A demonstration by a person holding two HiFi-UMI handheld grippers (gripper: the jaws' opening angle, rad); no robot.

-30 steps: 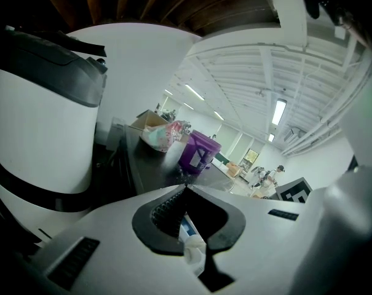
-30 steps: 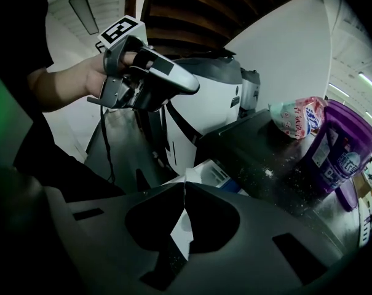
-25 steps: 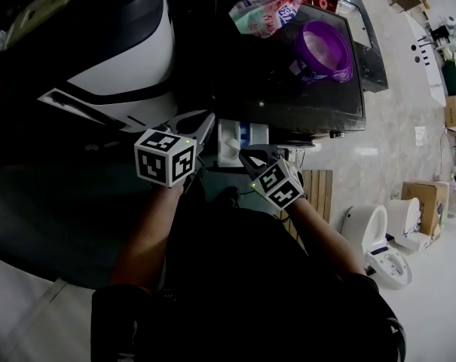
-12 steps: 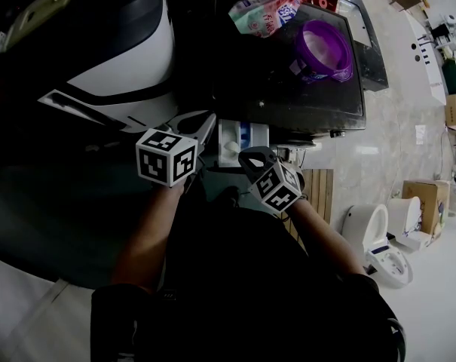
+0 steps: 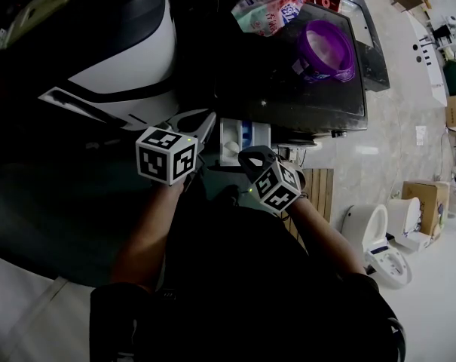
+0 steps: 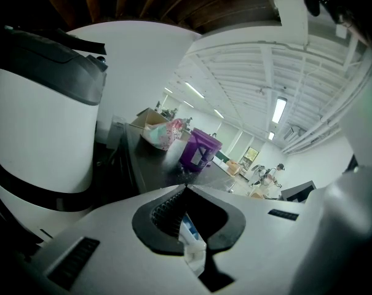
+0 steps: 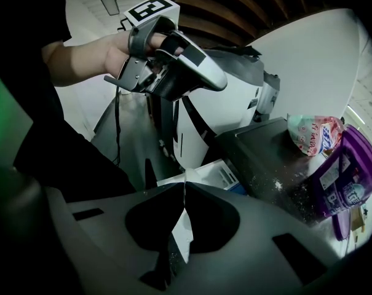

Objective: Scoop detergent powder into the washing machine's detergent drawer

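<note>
White plastic detergent drawer (image 5: pixel 235 130) pulled out, blue insert, purple plastic tub (image 5: pixel 325 47) and pink-teal bag (image 5: pixel 269 12), print unreadable, left gripper (image 6: pixel 186 188), right gripper (image 7: pixel 184 186) both closed tip to tip.

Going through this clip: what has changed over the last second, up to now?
Nothing visibly changed. The left gripper and the right gripper keep their places by the detergent drawer, each with its jaws together. The purple tub and the powder bag lie where they were.
</note>
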